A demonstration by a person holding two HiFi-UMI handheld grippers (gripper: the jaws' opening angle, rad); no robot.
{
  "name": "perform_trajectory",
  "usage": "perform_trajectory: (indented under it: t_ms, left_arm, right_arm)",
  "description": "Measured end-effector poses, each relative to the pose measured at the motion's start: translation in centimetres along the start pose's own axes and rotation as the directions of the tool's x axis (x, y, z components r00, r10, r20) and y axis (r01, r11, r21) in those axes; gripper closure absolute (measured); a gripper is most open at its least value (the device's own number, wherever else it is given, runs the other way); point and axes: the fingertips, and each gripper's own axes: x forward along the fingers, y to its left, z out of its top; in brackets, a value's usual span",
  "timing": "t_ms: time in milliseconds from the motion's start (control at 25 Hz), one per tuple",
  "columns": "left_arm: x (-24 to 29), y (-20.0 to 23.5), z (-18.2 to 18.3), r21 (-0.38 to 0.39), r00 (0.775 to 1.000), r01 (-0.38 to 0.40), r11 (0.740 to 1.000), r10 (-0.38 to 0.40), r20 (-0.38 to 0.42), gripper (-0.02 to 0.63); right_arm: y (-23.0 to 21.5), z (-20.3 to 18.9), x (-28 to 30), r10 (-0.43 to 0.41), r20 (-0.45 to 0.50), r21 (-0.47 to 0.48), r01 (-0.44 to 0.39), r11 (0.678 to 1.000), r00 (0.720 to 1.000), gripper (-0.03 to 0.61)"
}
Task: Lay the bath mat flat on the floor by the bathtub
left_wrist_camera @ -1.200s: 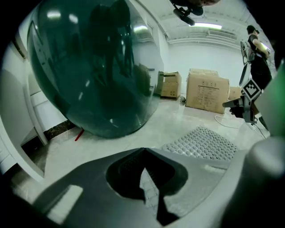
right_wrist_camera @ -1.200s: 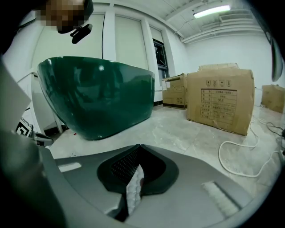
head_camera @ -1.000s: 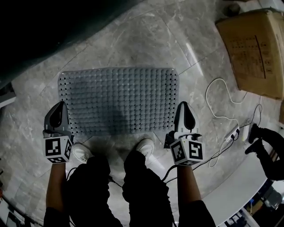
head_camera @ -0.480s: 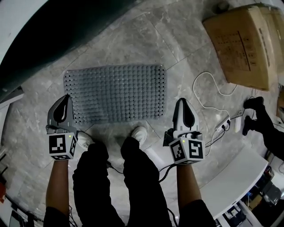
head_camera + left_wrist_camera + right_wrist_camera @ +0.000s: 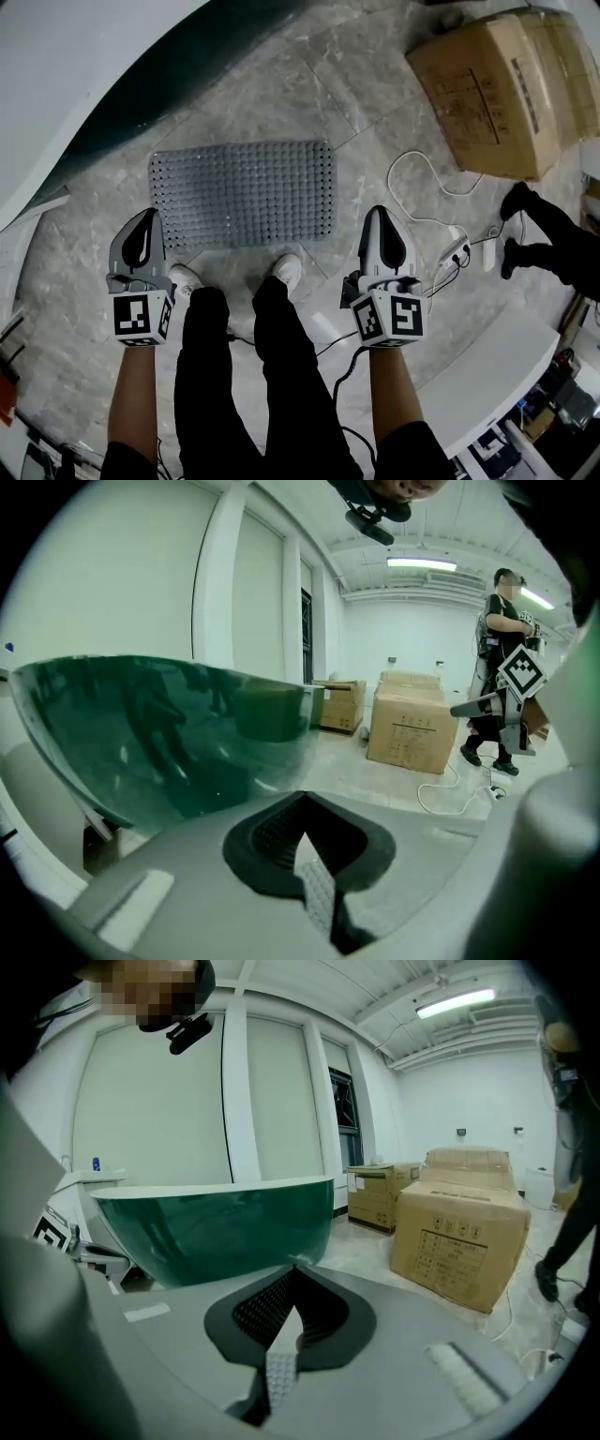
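The grey studded bath mat (image 5: 242, 192) lies flat on the marble floor beside the dark green bathtub (image 5: 159, 89). My left gripper (image 5: 148, 217) hangs above the floor near the mat's near left corner, jaws together and empty. At the mat's near right side my right gripper (image 5: 379, 214) is held the same way, shut with nothing in it. Both are well clear of the mat. The left gripper view shows its closed tips (image 5: 302, 799) pointing at the tub (image 5: 169, 733). In the right gripper view the closed tips (image 5: 293, 1265) also face the tub (image 5: 216, 1227).
My two white shoes (image 5: 286, 270) stand at the mat's near edge. A cardboard box (image 5: 492, 84) sits at the far right, with a white cable (image 5: 422, 187) and power strip (image 5: 457, 248) near it. Another person's feet (image 5: 539, 234) are at the right. A white counter (image 5: 487, 366) lies at lower right.
Both grippers have risen away from the mat's near corners, still shut and empty. The mat stays flat and looks smaller as the view lifts. The tub's white rim has come into sight.
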Motion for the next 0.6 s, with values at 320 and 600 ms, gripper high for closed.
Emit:
perform_trajectory:
  t_ms: [320,600]
  left_arm:
    - [-4.2,-1.1,4.7,-0.022,1.000,-0.007,1.000,0.007,0.012,0.613]
    - [-6.4,-1.6,6.0,-0.053,1.000,-0.003,0.999,0.004,0.007,0.613]
  right_arm:
    - [0.9,4.6,-4.2,-0.006,0.011,0.000,0.006,1.000,1.000,0.552]
    - [1.1,5.5,-6.6,-0.016,0.010,0.024,0.016,1.000,1.000,0.554]
